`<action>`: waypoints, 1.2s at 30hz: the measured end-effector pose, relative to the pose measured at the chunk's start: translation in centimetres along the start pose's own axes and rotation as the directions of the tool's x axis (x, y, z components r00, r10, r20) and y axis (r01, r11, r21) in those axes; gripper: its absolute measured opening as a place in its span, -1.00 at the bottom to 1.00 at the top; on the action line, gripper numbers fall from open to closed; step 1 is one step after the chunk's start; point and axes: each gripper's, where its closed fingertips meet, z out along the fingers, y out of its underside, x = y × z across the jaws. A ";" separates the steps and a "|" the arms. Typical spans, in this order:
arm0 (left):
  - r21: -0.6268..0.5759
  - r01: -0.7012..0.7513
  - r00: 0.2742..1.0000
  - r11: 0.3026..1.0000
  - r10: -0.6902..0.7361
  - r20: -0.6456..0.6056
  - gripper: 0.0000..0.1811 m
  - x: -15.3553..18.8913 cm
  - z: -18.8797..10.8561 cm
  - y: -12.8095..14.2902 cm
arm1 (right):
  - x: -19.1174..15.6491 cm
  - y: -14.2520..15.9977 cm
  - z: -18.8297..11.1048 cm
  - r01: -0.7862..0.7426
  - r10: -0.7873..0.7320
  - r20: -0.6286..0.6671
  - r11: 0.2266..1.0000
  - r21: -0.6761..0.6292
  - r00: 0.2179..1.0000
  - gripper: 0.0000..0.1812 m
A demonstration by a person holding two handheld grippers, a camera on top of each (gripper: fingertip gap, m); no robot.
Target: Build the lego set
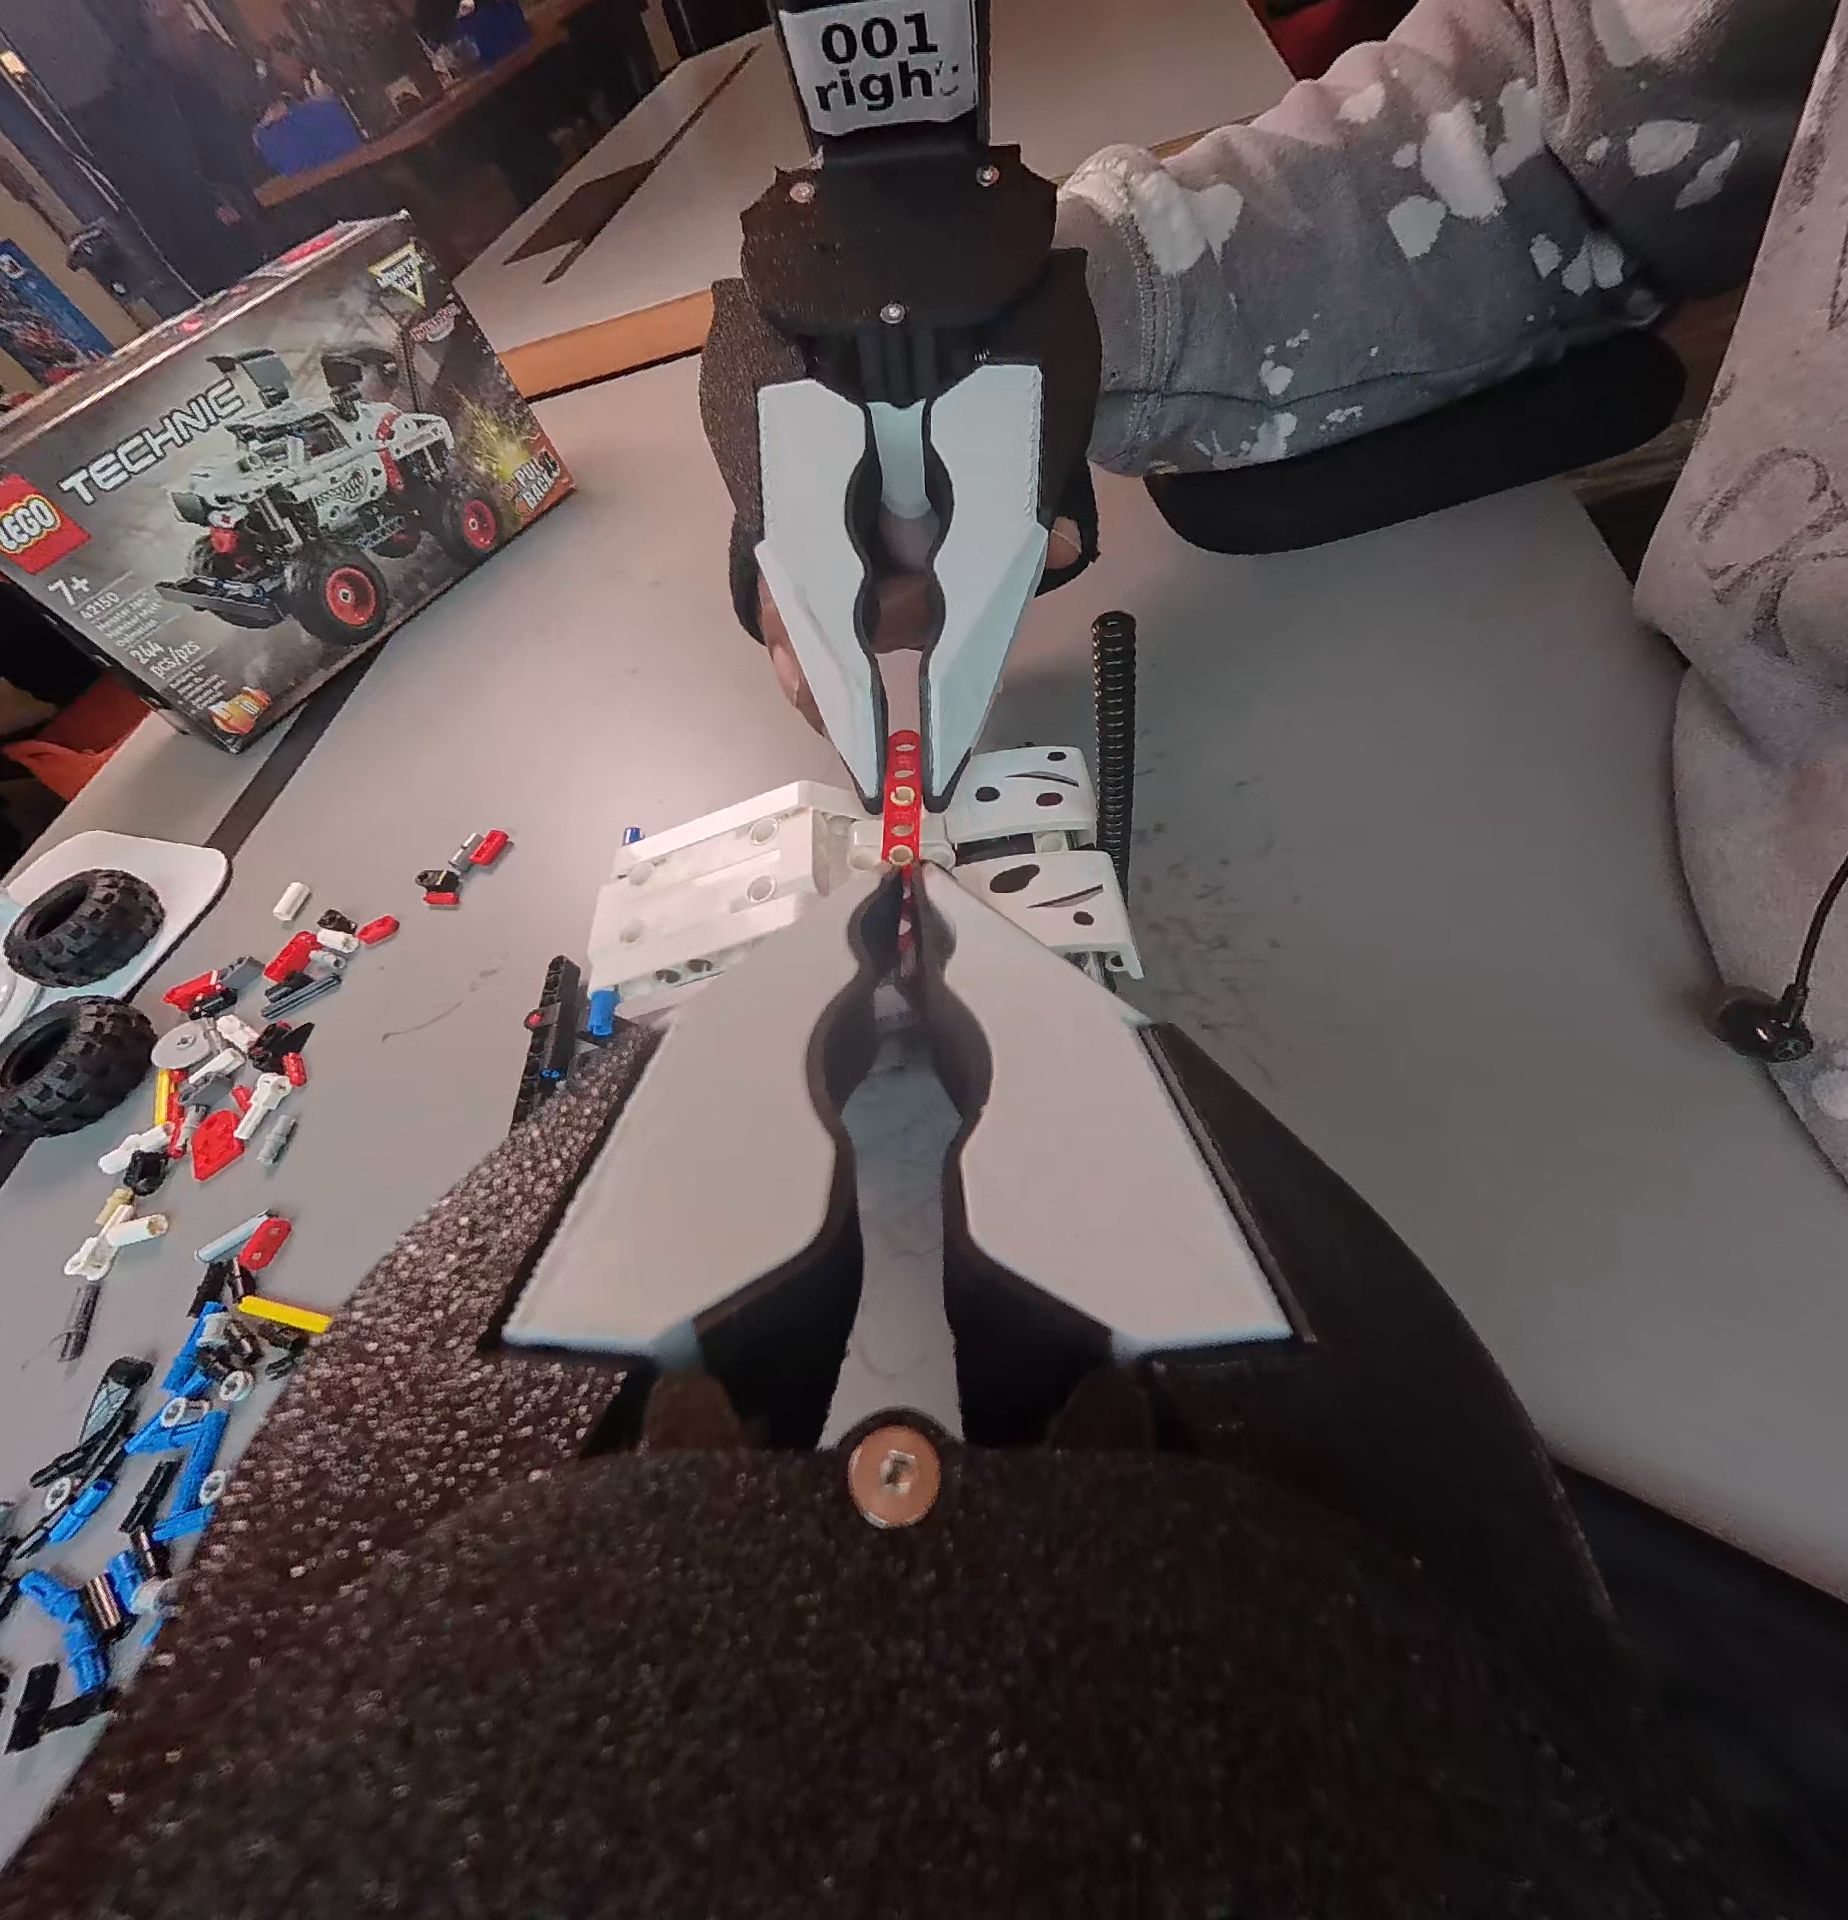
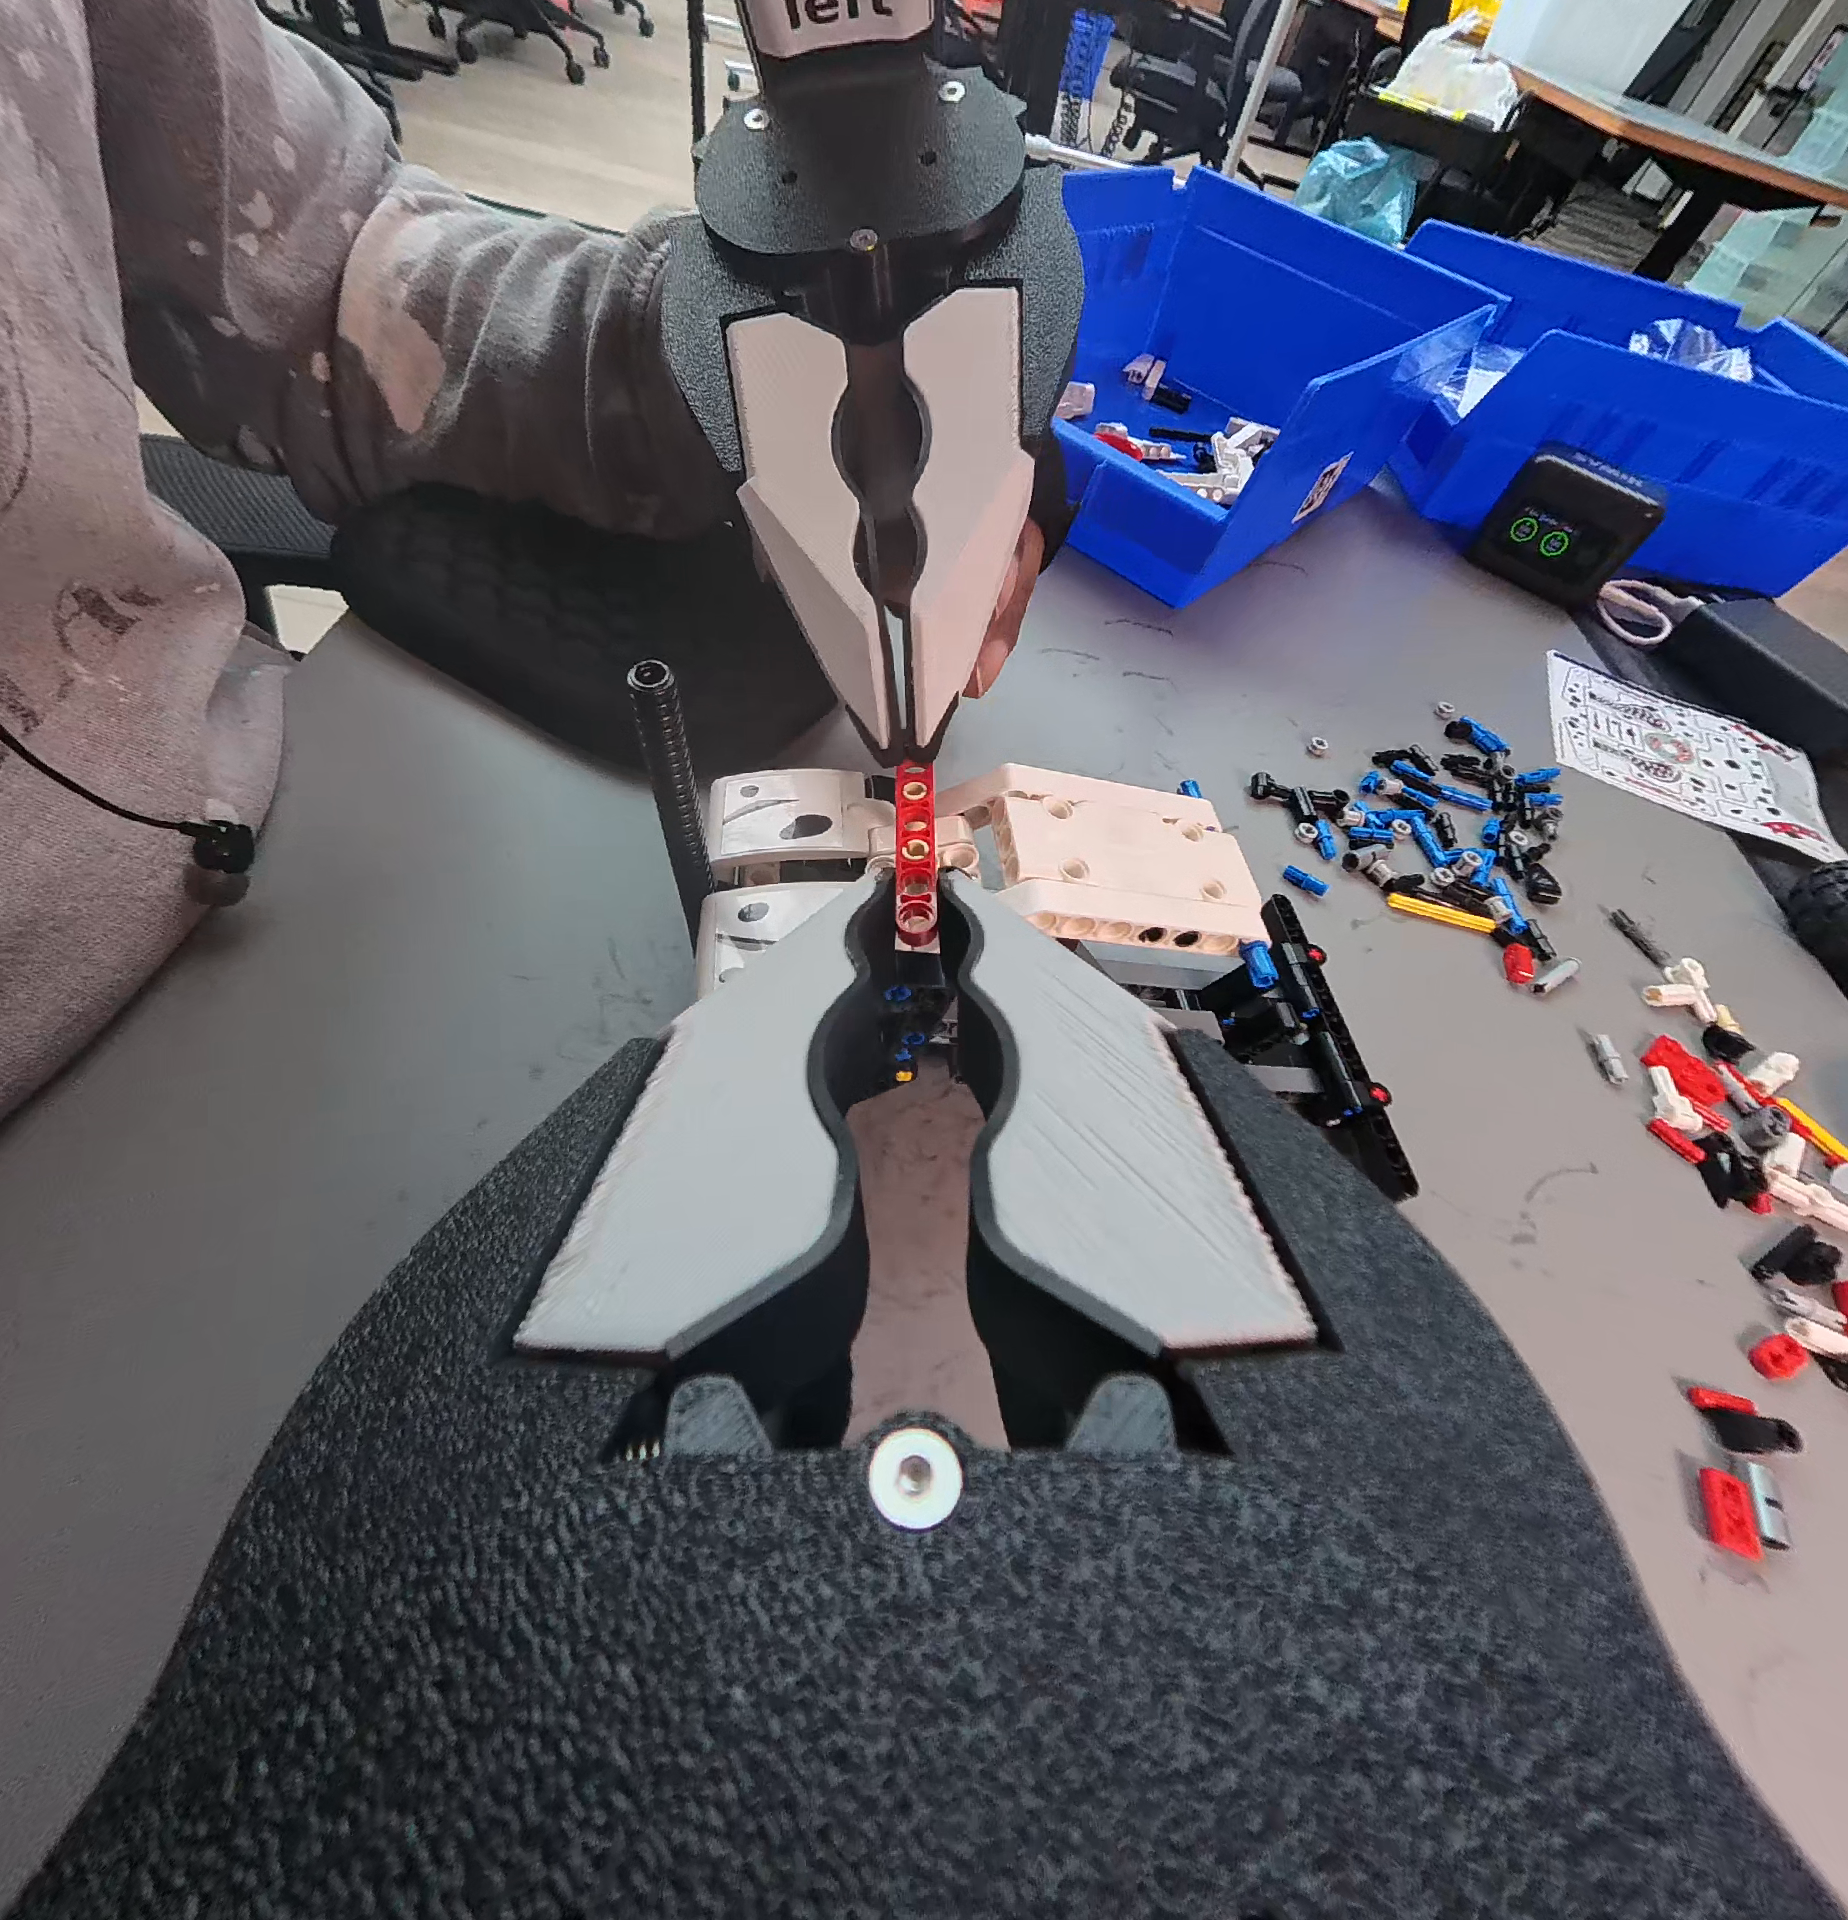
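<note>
A red beam with holes stands on edge along the middle of the part-built white truck body, between its plain white panels and its black-spotted panels. My left gripper is shut on the beam's near end. My right gripper comes from the opposite side and is shut on the beam's other end. In the right wrist view the right gripper pinches the red beam and the left gripper pinches its far end. The truck body rests on the grey table.
The set's box and two black tyres lie left, with loose red, white and blue parts. A black ribbed rod stands beside the model. Blue bins, a sticker sheet and a small black device sit on the table's other side. My two grippers' fingertips are within a few centimetres of each other.
</note>
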 end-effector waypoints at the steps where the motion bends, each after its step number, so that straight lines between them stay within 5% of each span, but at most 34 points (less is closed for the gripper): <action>1: 0.000 0.001 1.000 1.000 -0.001 0.001 -0.94 0.0 0.0 0.0 | 0.0 0.0 0.0 -0.005 0.005 0.003 1.000 0.002 1.000 -0.92; 26: -0.105 0.019 1.000 0.994 -0.017 0.022 -0.91 -0.3 0.3 1.1 | 0.3 -1.3 -0.4 0.056 -0.058 -0.027 0.996 -0.063 0.998 -0.81; 36: -0.102 0.033 0.999 0.994 -0.032 0.013 -0.90 -0.1 0.2 1.1 | 0.2 0.3 0.9 0.105 -0.107 0.004 0.963 -0.250 0.994 -0.92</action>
